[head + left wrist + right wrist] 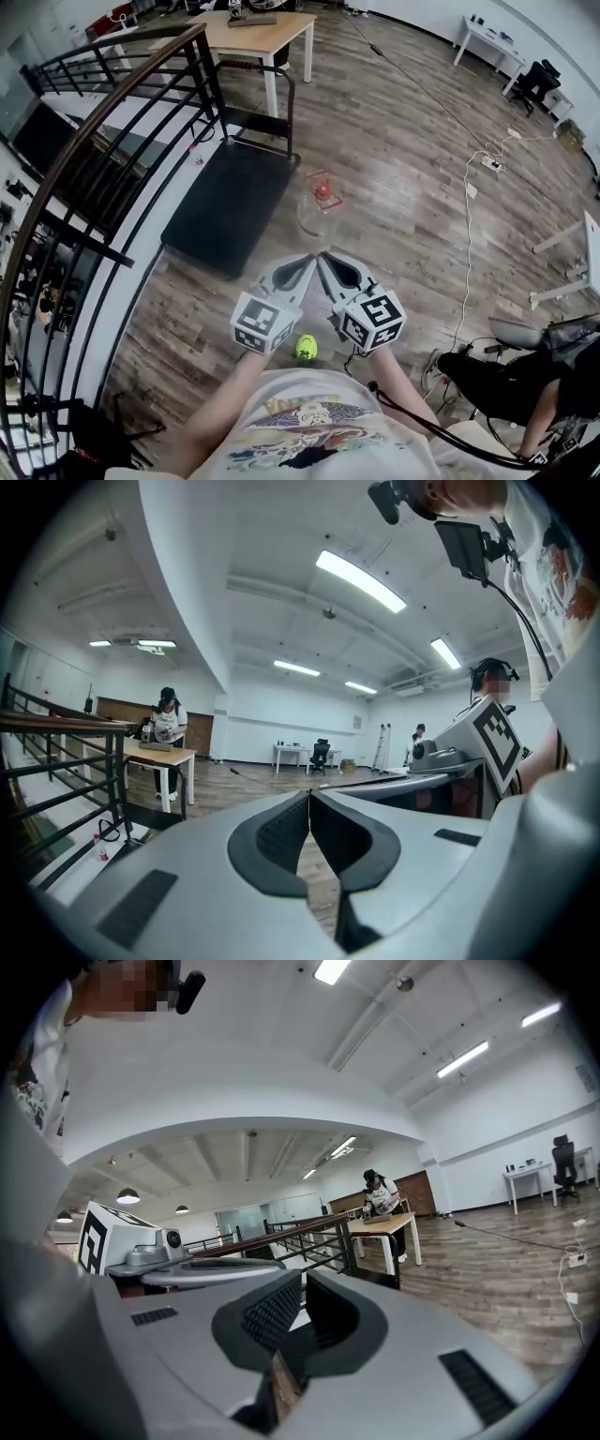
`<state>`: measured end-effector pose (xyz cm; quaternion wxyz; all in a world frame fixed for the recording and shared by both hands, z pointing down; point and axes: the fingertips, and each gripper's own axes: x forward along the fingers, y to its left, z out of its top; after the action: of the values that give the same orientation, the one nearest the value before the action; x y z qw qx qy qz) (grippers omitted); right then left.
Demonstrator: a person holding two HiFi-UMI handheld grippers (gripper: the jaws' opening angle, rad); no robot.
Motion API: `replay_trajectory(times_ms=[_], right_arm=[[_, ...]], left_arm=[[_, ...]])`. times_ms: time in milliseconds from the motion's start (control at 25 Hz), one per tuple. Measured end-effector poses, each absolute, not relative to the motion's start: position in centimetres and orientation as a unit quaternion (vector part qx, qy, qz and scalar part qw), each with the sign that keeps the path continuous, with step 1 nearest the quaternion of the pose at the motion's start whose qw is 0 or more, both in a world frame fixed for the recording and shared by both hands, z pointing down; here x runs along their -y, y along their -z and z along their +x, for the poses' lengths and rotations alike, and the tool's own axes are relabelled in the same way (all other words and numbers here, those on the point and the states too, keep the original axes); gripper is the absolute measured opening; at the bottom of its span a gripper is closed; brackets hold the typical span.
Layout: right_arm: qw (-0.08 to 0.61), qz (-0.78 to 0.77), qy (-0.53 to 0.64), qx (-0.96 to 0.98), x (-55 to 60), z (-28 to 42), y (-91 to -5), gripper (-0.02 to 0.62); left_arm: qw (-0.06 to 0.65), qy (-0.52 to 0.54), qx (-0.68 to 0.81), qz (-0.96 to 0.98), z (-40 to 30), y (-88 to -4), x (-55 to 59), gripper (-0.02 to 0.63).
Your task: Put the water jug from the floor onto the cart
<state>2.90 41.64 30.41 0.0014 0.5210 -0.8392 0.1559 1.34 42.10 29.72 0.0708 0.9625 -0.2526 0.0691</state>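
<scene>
A clear water jug [319,208] with a red cap stands on the wood floor, just right of the black flat cart [230,204]. Both grippers hang side by side in front of me, short of the jug. My left gripper [309,260] is shut with nothing between its pads; in the left gripper view its jaws [309,799] meet. My right gripper [323,257] is shut and empty too, its tips [302,1283] nearly touching. The jug does not show in either gripper view.
The cart's handle [258,92] rises at its far end near a wooden table [262,37]. A black stair railing [94,159] runs along the left. A cable [466,244] trails across the floor at right, where a seated person [525,375] is. A green ball [306,348] lies by my feet.
</scene>
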Motion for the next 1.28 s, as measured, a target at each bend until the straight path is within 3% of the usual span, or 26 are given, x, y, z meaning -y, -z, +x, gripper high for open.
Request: replay_trajectory(times_ms=[1280], right_arm=[[0.014, 0.528, -0.182, 0.829, -29.7, 7.2, -32.6, 0.029]], left_arm=[[0.092, -0.085, 0.241, 0.962, 5.8, -31.8, -29.9, 0.012]])
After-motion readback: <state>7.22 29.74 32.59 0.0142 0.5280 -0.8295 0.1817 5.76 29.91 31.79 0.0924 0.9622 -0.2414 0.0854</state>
